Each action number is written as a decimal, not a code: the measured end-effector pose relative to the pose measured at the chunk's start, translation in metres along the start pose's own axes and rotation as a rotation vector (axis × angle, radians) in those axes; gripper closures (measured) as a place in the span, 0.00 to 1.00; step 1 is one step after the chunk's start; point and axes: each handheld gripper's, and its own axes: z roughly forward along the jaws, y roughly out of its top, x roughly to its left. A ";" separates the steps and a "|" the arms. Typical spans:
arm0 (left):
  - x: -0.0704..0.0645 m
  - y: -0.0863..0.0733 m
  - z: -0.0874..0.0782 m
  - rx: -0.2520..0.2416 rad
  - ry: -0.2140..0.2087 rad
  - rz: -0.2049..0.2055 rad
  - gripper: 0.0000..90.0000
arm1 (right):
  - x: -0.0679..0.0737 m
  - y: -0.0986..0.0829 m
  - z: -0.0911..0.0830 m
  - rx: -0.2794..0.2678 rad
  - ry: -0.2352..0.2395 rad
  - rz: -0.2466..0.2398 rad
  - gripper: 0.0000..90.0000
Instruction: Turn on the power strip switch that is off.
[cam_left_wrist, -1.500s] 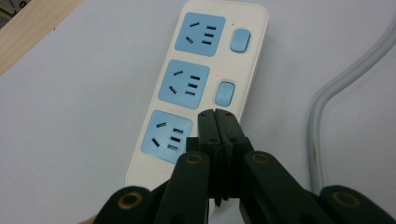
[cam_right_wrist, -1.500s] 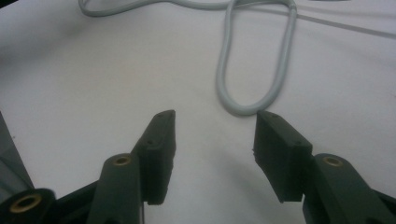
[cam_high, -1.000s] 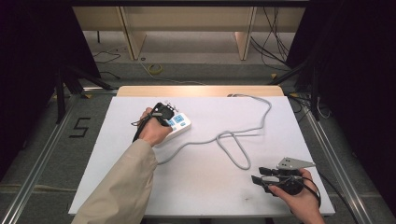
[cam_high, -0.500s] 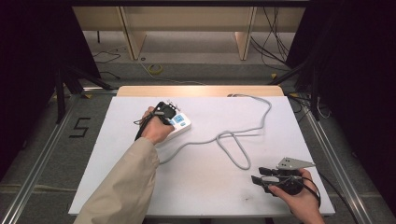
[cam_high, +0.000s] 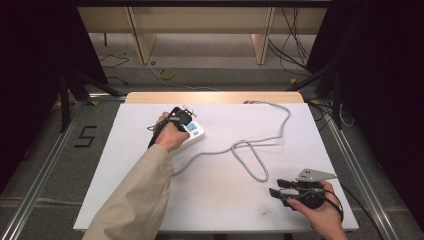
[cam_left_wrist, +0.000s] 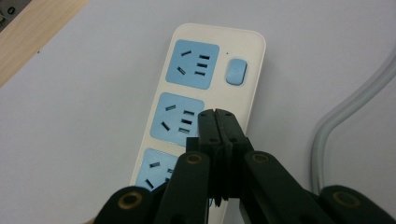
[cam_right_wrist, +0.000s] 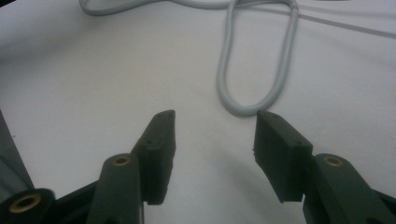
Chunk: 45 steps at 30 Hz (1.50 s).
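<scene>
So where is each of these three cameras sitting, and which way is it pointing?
High view: above the person's side, looking forward and down on the table; both forearms and hands show.
Left gripper view: rides the left claw, jaws together, aimed down at the power strip.
Right gripper view: rides the right claw, jaws apart, facing the grey cable loop.
Shared: the power strip and cable also appear from above.

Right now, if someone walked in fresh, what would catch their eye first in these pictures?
Probably the white power strip with blue sockets, lying toward the far left of the white table, with the left gripper poised over it, fingers pressed together. Next, the grey cable snaking and looping across the middle of the table. The right gripper waits near the table's near right corner, fingers apart.
</scene>
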 end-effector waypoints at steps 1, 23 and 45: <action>0.000 0.000 0.000 0.003 -0.001 0.000 1.00 | 0.000 0.000 0.000 0.002 0.001 0.000 0.55; 0.000 0.007 0.013 -0.024 -0.004 0.001 1.00 | 0.000 0.000 0.000 0.003 0.001 -0.001 0.55; -0.006 0.020 0.017 -0.046 -0.005 0.019 1.00 | 0.000 0.000 0.000 0.001 0.001 -0.002 0.55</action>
